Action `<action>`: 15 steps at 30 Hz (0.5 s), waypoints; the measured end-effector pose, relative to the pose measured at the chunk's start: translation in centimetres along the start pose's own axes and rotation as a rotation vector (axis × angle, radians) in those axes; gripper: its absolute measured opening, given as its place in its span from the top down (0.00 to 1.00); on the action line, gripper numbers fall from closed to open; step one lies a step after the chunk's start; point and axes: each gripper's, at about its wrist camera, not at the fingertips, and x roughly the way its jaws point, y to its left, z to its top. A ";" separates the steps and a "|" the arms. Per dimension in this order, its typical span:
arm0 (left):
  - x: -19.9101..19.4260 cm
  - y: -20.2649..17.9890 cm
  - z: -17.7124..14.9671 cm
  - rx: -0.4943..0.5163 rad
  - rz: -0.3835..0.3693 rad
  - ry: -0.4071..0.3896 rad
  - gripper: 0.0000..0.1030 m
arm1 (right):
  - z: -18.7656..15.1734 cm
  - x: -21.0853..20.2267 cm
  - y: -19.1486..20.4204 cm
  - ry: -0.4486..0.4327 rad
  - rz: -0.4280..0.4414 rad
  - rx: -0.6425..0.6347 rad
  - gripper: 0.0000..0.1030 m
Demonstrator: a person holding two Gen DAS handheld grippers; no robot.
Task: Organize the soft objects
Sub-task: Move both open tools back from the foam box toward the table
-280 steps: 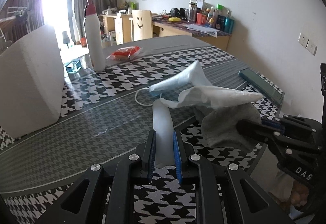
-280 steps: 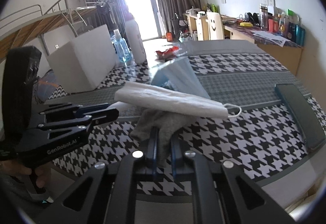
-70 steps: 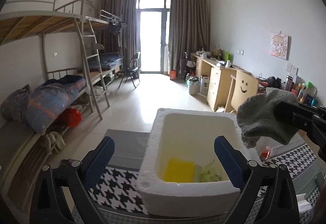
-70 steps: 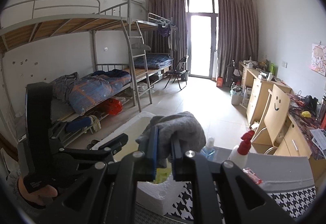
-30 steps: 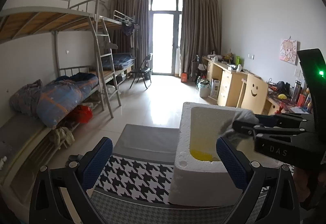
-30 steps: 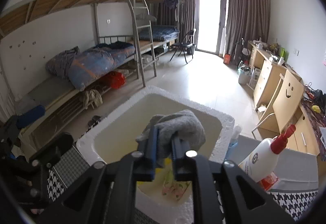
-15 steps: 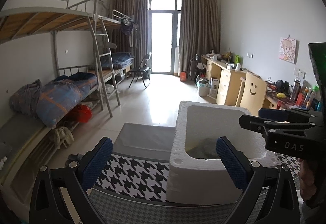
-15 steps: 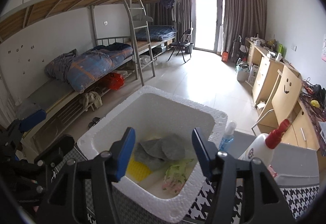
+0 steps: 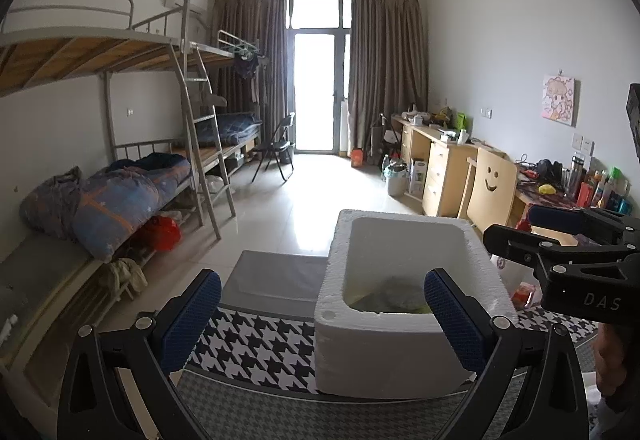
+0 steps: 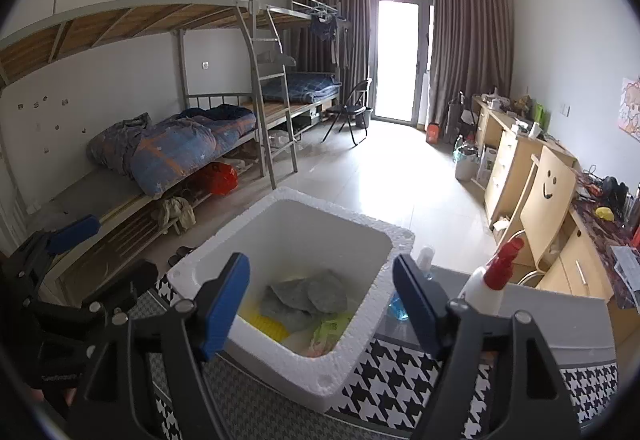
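Grey cloth (image 10: 306, 298) now lying loose in the foam box (image 10: 352, 362), resting over the yellow sponge (image 10: 269, 325) at its seven o'clock. Right gripper (image 10: 320, 306) just opening wide, gripping nothing, backing off. Left gripper (image 9: 318, 314) spread empty too. One soft item stowed; probably heading back for more.

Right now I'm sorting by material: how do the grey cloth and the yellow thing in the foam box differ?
The grey cloth is crumpled and dull; the yellow item looks flat, bright and ribbed. The grey cloth lies on top, in full view; the yellow item sits lower, partly covered by it. Both rest inside the white foam box, with nothing gripping them.
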 end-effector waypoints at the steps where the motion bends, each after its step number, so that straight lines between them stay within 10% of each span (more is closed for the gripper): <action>1: -0.2 -0.2 0.0 0.003 -0.001 -0.002 0.01 | 0.0 -0.1 0.0 -0.003 -0.001 -0.001 0.24; 15: -2.5 -2.2 0.0 0.042 -0.024 -0.032 0.01 | -1.3 -3.4 -0.5 -0.053 -0.009 0.003 0.15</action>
